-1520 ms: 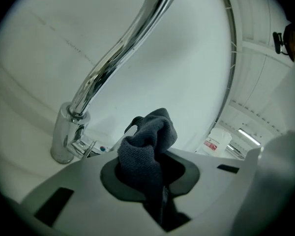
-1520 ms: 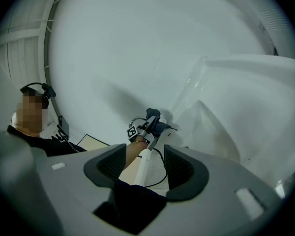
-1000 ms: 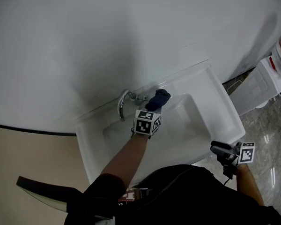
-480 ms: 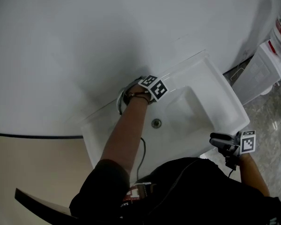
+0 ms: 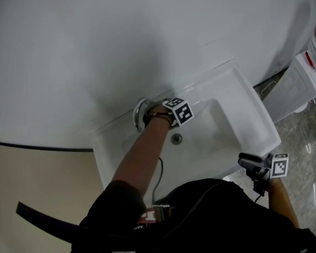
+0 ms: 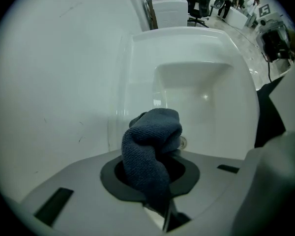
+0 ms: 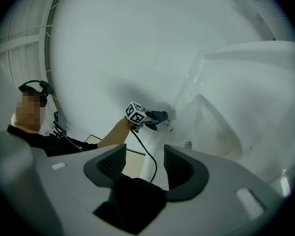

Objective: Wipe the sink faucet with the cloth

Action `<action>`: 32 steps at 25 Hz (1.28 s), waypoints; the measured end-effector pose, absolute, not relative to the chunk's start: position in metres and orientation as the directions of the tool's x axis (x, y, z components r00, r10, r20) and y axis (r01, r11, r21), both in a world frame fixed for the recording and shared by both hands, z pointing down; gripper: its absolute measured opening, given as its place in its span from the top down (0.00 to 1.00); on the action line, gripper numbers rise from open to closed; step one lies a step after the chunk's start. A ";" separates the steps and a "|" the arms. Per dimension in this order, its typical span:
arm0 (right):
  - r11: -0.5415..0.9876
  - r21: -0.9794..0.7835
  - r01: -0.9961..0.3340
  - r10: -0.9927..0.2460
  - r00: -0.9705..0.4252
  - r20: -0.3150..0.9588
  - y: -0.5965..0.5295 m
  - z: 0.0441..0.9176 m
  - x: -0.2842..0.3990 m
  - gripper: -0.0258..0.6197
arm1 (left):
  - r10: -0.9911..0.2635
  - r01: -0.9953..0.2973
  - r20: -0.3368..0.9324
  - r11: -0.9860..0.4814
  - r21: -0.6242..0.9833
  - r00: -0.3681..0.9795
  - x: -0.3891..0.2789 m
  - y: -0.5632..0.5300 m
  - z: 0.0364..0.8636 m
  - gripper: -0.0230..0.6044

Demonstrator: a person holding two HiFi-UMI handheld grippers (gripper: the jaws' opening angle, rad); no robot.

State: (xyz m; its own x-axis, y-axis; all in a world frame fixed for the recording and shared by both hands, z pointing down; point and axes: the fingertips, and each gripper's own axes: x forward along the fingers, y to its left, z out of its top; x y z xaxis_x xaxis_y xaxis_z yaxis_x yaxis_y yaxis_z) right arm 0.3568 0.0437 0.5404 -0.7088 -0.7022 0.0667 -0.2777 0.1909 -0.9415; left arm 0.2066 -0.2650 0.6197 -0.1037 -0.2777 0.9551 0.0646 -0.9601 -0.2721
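Left gripper, clamped on the cloth, has swung in against the faucet — wiping looks under way — right gripper idles well off, jaws apart, empty.

The wall stands just behind the faucet, leaving little room there. The left gripper, clamped on the cloth, and its forearm cross the left half of the sink. Right of the drain, the basin lies open.
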 end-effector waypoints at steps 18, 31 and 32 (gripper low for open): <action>0.153 -0.937 -0.316 -0.733 -0.672 0.107 0.065 0.548 0.369 0.60 | -0.535 0.348 0.749 -0.839 -0.418 -0.390 0.195 -0.365 0.667 0.88; 0.264 -0.926 -0.271 -0.635 -0.771 0.045 0.032 0.523 0.358 0.60 | -0.368 0.475 0.916 -0.842 -0.254 -0.162 0.209 -0.254 0.594 0.87; 0.278 -0.924 -0.264 -0.623 -0.781 0.035 0.028 0.520 0.357 0.60 | -0.329 0.435 0.942 -0.859 -0.271 -0.063 0.217 -0.232 0.575 0.87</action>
State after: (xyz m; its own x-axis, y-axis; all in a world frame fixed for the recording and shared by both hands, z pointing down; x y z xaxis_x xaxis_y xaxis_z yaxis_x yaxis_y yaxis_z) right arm 0.3574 0.0275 0.5196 -0.7812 -0.6232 0.0354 -0.2635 0.2779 -0.9237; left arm 0.2167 -0.2320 0.5749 -0.0635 -0.3291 0.9422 0.4347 -0.8589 -0.2707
